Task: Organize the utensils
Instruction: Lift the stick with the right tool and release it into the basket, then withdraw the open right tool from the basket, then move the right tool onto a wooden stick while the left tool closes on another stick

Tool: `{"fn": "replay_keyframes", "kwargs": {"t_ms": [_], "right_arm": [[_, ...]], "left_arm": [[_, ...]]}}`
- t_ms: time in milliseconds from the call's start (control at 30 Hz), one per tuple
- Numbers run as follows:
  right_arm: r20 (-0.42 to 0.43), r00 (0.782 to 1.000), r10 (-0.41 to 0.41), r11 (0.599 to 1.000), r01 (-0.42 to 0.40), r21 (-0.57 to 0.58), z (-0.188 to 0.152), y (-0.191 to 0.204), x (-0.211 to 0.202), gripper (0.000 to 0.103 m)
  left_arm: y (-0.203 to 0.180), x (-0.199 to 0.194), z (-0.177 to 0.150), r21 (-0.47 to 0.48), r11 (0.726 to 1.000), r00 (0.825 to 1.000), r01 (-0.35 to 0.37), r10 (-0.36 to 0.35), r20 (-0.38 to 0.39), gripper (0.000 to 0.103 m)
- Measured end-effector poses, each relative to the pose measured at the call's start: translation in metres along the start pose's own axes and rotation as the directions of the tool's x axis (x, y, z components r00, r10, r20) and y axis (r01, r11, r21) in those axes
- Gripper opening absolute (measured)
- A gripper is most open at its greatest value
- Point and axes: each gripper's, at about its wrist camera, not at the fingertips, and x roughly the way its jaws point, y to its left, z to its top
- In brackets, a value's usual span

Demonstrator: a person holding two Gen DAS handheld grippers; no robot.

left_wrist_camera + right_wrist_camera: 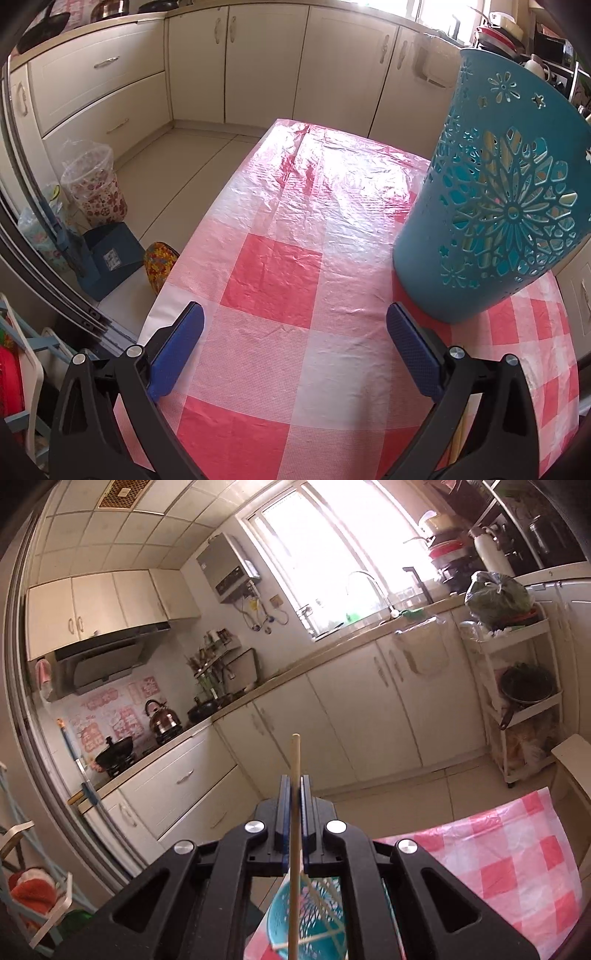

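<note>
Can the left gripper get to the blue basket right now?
Probably yes. The left gripper is open and holds nothing, the blue basket stands just ahead to its right on the checked tablecloth, and nothing lies between them.

Your left wrist camera sat low and close over the checked surface [280,266], looking along it toward the lower cabinets [266,62], the teal holder [491,206] near on its right. Your right wrist camera rode higher, facing the window [325,554], and shared that holder [306,919] and surface [517,867] below.
</note>
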Motion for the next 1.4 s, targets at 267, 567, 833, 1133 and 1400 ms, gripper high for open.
{"fn": "replay_keyframes", "kwargs": {"t_ms": [267,567,833,1133,1400], "right_arm": [[-0.005,0.991,-0.136,0.990,0.135,-0.030,-0.018,0.002,0.045,0.006],[-0.046,0.993,-0.108,0.992,0.105,-0.070,-0.028,-0.001,0.028,0.006],[-0.157,0.983,-0.094,0.994,0.083,-0.076,-0.027,-0.012,0.023,0.014],[-0.229,0.960,-0.162,0.987,0.158,-0.036,-0.067,-0.051,-0.056,0.039],[-0.561,0.808,-0.180,0.984,0.136,-0.120,-0.198,-0.052,-0.051,0.024]], "left_arm": [[-0.001,-0.002,-0.001,0.003,1.000,1.000,0.015,-0.015,0.002,0.095],[0.003,-0.002,0.000,-0.008,1.000,1.000,0.024,-0.024,0.005,0.095],[0.002,0.000,0.001,-0.008,1.000,1.000,0.014,-0.014,-0.003,0.095],[0.005,0.001,0.000,-0.018,1.000,1.000,0.015,-0.015,-0.002,0.095],[0.008,-0.006,0.001,-0.031,0.999,1.000,-0.022,0.022,0.017,0.095]]}}
